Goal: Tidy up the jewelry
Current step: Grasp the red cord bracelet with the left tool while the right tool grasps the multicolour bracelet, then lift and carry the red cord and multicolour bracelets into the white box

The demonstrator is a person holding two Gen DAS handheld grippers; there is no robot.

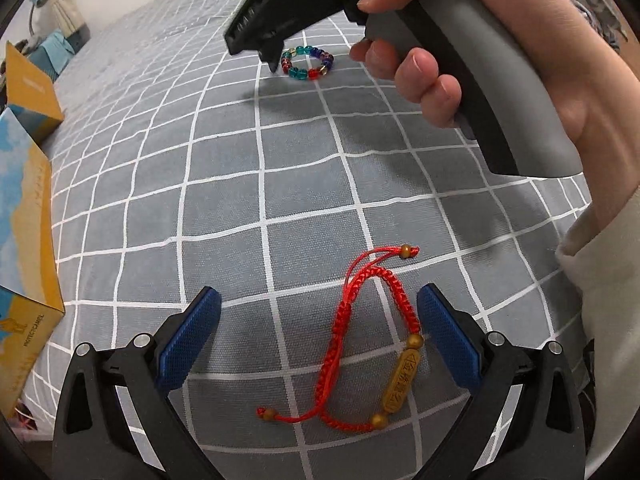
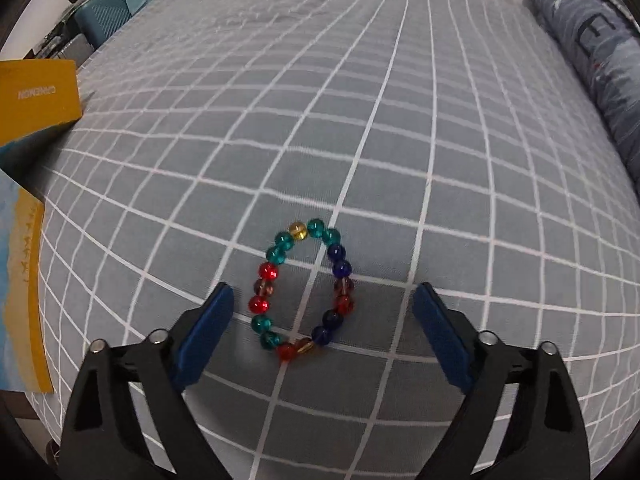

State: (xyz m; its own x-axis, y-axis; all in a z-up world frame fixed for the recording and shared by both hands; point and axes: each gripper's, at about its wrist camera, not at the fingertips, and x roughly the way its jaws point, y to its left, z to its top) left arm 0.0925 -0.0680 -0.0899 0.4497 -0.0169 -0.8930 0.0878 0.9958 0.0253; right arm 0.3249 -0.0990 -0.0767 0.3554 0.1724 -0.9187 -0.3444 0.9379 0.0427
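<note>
Red cord bracelet, left wrist only

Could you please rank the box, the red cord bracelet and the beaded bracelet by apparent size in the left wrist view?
1. Box, cut off by the frame edge.
2. Red cord bracelet.
3. Beaded bracelet.
The red one lies far nearer the camera, so their true sizes may be closer than they look.
</note>
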